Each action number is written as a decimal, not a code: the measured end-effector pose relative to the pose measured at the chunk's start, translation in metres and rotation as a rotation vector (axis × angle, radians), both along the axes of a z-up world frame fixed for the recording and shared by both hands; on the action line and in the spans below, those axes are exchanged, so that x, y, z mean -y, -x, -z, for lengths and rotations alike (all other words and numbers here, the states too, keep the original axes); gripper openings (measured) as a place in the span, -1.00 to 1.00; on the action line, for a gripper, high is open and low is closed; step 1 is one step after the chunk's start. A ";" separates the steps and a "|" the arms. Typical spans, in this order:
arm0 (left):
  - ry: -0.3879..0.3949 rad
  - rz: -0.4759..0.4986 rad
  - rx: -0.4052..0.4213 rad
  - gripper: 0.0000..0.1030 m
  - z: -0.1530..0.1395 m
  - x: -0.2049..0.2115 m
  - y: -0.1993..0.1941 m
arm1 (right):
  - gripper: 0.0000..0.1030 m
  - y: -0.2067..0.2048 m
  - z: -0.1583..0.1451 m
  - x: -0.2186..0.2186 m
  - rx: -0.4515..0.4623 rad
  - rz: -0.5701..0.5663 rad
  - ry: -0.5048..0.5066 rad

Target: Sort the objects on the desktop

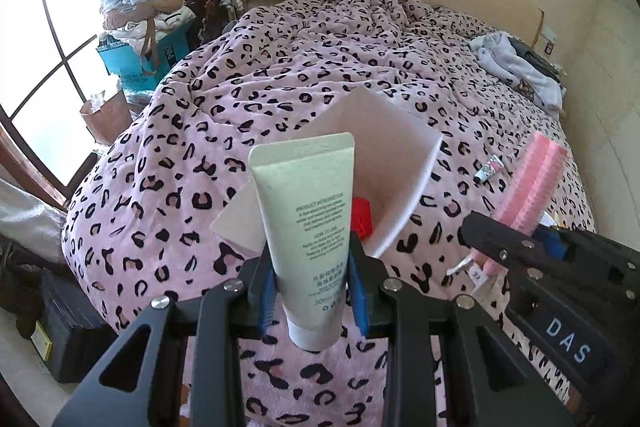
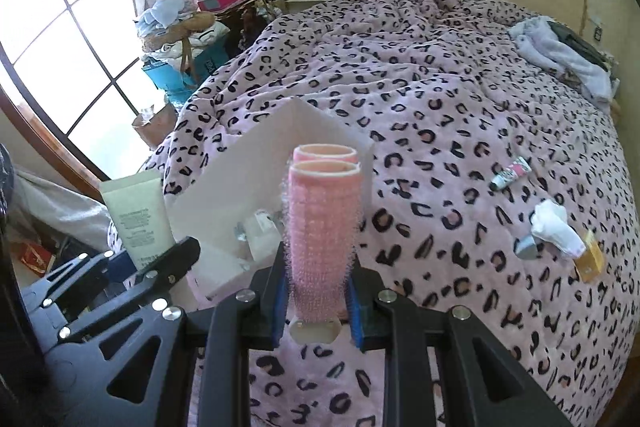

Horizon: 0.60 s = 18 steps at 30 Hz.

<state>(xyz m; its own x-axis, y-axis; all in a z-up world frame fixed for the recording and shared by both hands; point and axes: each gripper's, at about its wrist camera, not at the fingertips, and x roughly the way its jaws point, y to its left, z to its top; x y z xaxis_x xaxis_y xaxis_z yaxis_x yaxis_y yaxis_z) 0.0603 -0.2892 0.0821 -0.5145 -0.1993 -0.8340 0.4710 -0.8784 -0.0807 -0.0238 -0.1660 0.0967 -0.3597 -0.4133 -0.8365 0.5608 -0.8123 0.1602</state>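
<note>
My left gripper (image 1: pixel 314 291) is shut on a pale cream tube (image 1: pixel 310 219) and holds it upright above the bed, just in front of a white open box (image 1: pixel 394 163). A red item (image 1: pixel 362 217) lies inside the box. My right gripper (image 2: pixel 316 301) is shut on a pair of pink hair rollers (image 2: pixel 322 223) and holds them upright next to the same white box (image 2: pixel 240 167). The cream tube also shows at the left of the right wrist view (image 2: pixel 138 215). The rollers show at the right of the left wrist view (image 1: pixel 528 179).
A pink leopard-print blanket (image 2: pixel 440 87) covers the bed. On it lie a small patterned tube (image 2: pixel 512 173), a white sock (image 2: pixel 554 229), a small grey item (image 2: pixel 526 247) and a yellow packet (image 2: pixel 592 261). Clothes (image 2: pixel 560 55) lie far right. Cluttered boxes (image 2: pixel 208 11) stand by the window.
</note>
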 end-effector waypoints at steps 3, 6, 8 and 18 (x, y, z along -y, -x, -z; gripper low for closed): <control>-0.007 0.000 0.006 -0.40 0.003 0.007 0.008 | -0.53 0.009 0.001 0.010 0.018 -0.013 0.015; -0.015 -0.001 0.007 -0.40 0.005 0.012 0.015 | -0.53 0.016 -0.001 0.021 0.020 -0.027 0.024; -0.021 -0.004 0.004 -0.40 0.005 0.017 0.020 | -0.53 0.021 -0.003 0.028 0.023 -0.040 0.027; -0.036 -0.009 -0.008 -0.40 -0.001 0.037 0.042 | -0.52 0.055 -0.006 0.060 0.045 -0.058 0.033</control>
<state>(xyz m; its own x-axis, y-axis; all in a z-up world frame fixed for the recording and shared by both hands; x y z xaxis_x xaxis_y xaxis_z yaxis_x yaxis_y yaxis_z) 0.0179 -0.3265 0.0829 -0.5195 -0.1742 -0.8365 0.4785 -0.8704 -0.1160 -0.0789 -0.2258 0.1029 -0.2967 -0.4602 -0.8368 0.5981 -0.7727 0.2129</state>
